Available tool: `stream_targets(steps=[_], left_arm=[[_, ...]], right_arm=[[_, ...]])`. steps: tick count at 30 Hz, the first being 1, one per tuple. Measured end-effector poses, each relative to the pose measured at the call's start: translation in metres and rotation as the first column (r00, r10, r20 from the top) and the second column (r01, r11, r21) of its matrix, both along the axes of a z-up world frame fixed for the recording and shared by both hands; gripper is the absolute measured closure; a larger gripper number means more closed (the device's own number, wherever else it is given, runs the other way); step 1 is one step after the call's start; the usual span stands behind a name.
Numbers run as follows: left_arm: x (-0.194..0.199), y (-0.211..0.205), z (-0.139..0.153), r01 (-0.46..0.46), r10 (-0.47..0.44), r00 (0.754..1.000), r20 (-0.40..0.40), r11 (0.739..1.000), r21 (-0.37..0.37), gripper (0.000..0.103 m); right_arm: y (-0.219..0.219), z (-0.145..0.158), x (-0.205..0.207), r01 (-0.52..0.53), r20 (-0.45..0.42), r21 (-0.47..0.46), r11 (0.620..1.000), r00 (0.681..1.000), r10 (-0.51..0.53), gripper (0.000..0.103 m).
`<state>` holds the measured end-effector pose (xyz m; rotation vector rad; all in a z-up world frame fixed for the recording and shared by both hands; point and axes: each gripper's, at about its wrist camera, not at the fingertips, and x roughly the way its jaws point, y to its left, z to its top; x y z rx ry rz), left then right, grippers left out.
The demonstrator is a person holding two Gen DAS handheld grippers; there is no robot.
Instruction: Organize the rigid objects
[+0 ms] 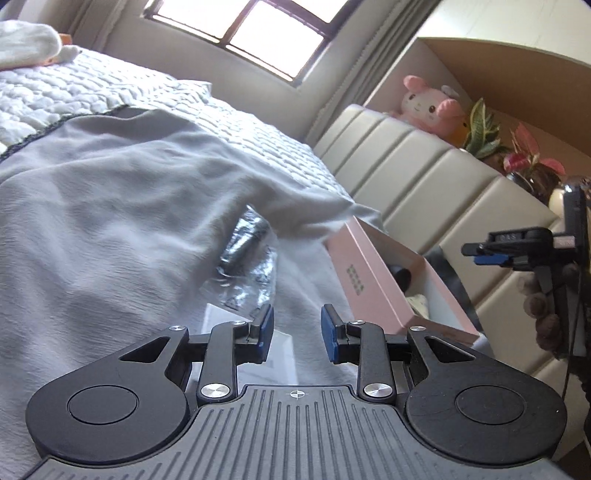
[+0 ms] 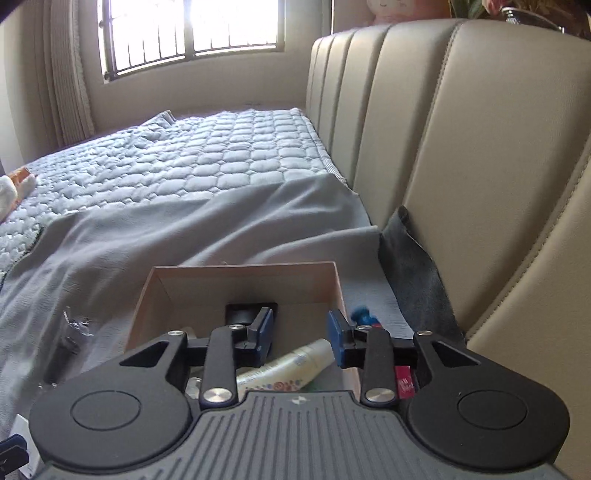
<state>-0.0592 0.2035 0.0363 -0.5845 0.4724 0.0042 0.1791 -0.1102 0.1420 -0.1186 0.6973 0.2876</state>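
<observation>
Inside pink box (image 2: 207, 295): cream tube (image 2: 291, 365)

Left gripper (image 1: 297, 334) level, jaws parted, nothing between. Right gripper (image 2: 301, 338) level, jaws parted, nothing gripped.

A bedroom in daylight. A dark-framed window (image 1: 240, 33) sits in the far wall, blown out to white by the sun; from the right wrist view its panes show bars (image 2: 192, 33). A pleated beige curtain (image 2: 66, 74) hangs to the left of it. The bed carries a quilted white mattress cover (image 2: 221, 155) with a grey blanket (image 1: 110, 206) rumpled over the near part. Alongside the bed runs a cream padded headboard (image 2: 461, 147) with vertical channels. Above it is a recessed tan shelf (image 1: 498, 74) holding a pink plush toy (image 1: 432, 103) and potted plants (image 1: 524, 155). The walls are pale beige.
</observation>
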Motion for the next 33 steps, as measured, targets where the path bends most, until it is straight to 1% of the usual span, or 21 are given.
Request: stream_targets(steps=[2, 3, 4, 7, 8, 9, 10, 13, 15, 18, 20, 22, 24, 27, 29, 31, 33], left_arm=[[-0.005, 0.011, 0.001, -0.025, 0.025, 1.000, 0.006, 0.999, -0.025, 0.072], [-0.008, 0.014, 0.001, -0.030, 0.030, 0.999, 0.011, 0.999, -0.032, 0.072], [-0.009, 0.016, 0.002, -0.029, 0.030, 0.999, 0.015, 0.999, -0.036, 0.072], [-0.009, 0.013, 0.001, -0.005, 0.006, 1.000, 0.011, 0.999, -0.045, 0.072], [-0.007, 0.010, 0.000, 0.007, -0.007, 1.000, 0.005, 0.999, -0.046, 0.072], [-0.005, 0.006, -0.001, 0.021, -0.021, 1.000, -0.006, 0.999, -0.044, 0.072], [-0.003, 0.001, -0.002, 0.036, -0.037, 0.999, -0.015, 0.998, -0.042, 0.072], [0.000, -0.018, -0.003, 0.100, -0.101, 0.995, -0.016, 0.994, -0.041, 0.072], [0.002, -0.032, -0.004, 0.164, -0.164, 0.986, -0.007, 0.986, -0.038, 0.072], [0.006, -0.052, -0.011, 0.263, -0.263, 0.965, -0.002, 0.964, -0.037, 0.072], [0.009, -0.061, -0.017, 0.302, -0.303, 0.953, -0.003, 0.952, -0.038, 0.072], [0.012, -0.066, -0.023, 0.328, -0.328, 0.945, -0.008, 0.944, -0.041, 0.072], [0.013, -0.066, -0.028, 0.335, -0.336, 0.942, -0.010, 0.941, -0.053, 0.072], [0.014, -0.061, -0.033, 0.322, -0.324, 0.946, -0.013, 0.943, -0.087, 0.072], [0.014, -0.057, -0.034, 0.310, -0.313, 0.950, -0.009, 0.945, -0.108, 0.072], [0.013, -0.055, -0.033, 0.297, -0.300, 0.954, -0.008, 0.949, -0.107, 0.072], [0.011, -0.053, -0.033, 0.293, -0.295, 0.956, -0.005, 0.950, -0.112, 0.072]], right_arm=[[0.005, 0.011, -0.008, -0.028, 0.045, -0.048, 0.998, 0.999, 0.031, 0.065], [0.006, 0.014, -0.011, -0.040, 0.058, -0.070, 0.997, 0.997, 0.044, 0.060], [0.005, 0.017, -0.014, -0.049, 0.069, -0.101, 0.994, 0.996, 0.056, 0.059], [-0.006, 0.012, -0.017, -0.028, 0.095, -0.201, 0.979, 0.994, 0.047, 0.059], [-0.012, 0.007, -0.015, -0.015, 0.086, -0.233, 0.972, 0.996, 0.035, 0.059], [-0.020, 0.000, -0.012, -0.002, 0.063, -0.266, 0.964, 0.998, 0.020, 0.063], [-0.027, -0.008, -0.008, 0.002, 0.030, -0.292, 0.956, 1.000, 0.007, 0.071], [-0.050, -0.032, 0.007, 0.004, -0.061, -0.318, 0.948, 0.998, -0.024, 0.079], [-0.059, -0.040, 0.018, 0.013, -0.084, -0.299, 0.954, 0.996, -0.040, 0.084], [-0.066, -0.053, 0.040, -0.010, -0.147, -0.227, 0.974, 0.989, -0.024, 0.084], [-0.063, -0.062, 0.052, -0.054, -0.191, -0.200, 0.978, 0.981, 0.015, 0.084], [-0.058, -0.073, 0.062, -0.085, -0.218, -0.195, 0.977, 0.975, 0.041, 0.083], [-0.058, -0.076, 0.071, -0.072, -0.209, -0.174, 0.982, 0.977, 0.035, 0.084], [-0.068, -0.078, 0.090, -0.043, -0.267, -0.062, 0.997, 0.963, 0.025, 0.084], [-0.075, -0.081, 0.096, -0.010, -0.300, -0.008, 1.000, 0.954, 0.007, 0.082], [-0.079, -0.080, 0.096, 0.000, -0.311, -0.001, 1.000, 0.950, 0.000, 0.081], [-0.080, -0.080, 0.090, 0.010, -0.315, -0.039, 0.999, 0.949, -0.022, 0.081]])
